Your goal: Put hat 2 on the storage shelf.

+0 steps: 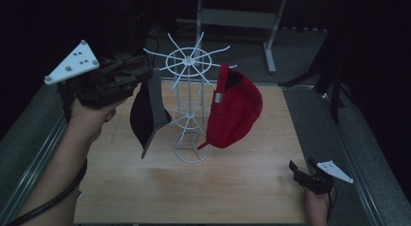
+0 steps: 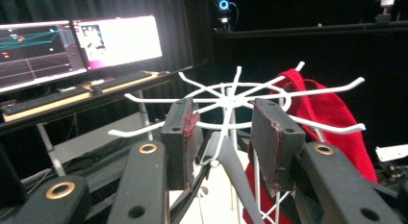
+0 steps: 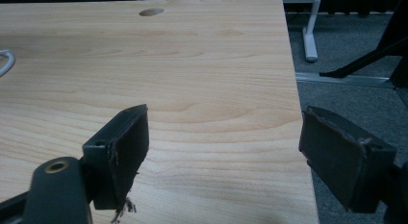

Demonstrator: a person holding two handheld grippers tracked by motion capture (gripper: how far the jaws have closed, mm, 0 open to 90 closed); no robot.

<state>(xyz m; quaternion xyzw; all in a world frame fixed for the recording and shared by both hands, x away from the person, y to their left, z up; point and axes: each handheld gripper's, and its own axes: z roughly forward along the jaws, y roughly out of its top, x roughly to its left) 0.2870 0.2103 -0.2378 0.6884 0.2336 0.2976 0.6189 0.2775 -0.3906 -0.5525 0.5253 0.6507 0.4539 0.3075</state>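
Left gripper (image 1: 145, 71) fingertips hidden behind black cap (image 1: 145, 114) at rack (image 1: 190, 104) top. Red cap (image 2: 332, 132) cut off by bottom edge, left gripper view. Right gripper (image 1: 296, 169) body partly past desk's (image 1: 232, 172) right edge, hand cropped.

Two caps on rack: one black cap (image 1: 145, 112), one red cap (image 1: 237, 109). One white wire rack (image 1: 190, 90). One wooden counter (image 1: 203, 182). Two hand-held grippers: left (image 1: 140, 73), right (image 1: 298, 170). Two monitors (image 2: 77, 46); one keyboard (image 2: 43, 100).
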